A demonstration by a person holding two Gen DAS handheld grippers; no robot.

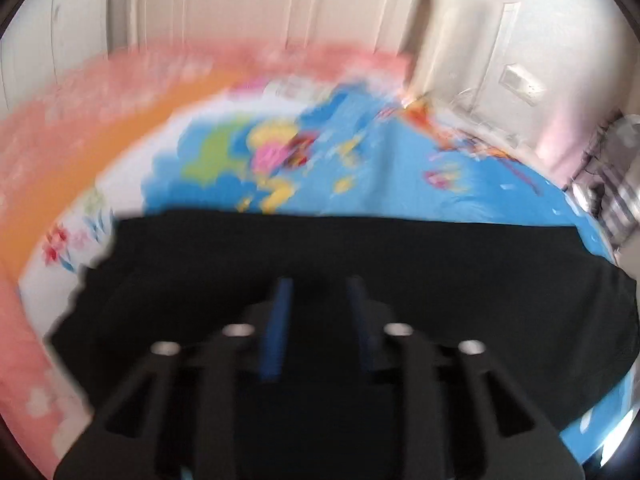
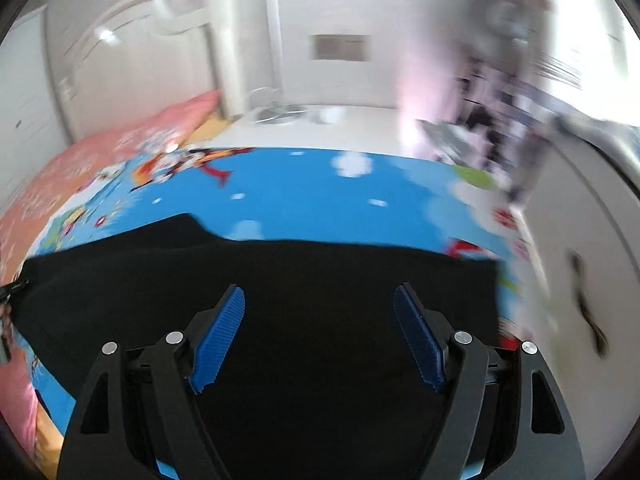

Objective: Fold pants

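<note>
A home bedroom: cartoon-print bedsheet, pink quilt, white headboard.

Both wrist cameras look steeply down, close over the black pants, sharing them and the blue cartoon sheet.

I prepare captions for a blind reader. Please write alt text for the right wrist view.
The right tongs, jaws wide apart and holding nothing, hang over black pants spread flat on a blue cartoon-print sheet. A pink blanket lies at the left, and a blurred white room is behind.
</note>
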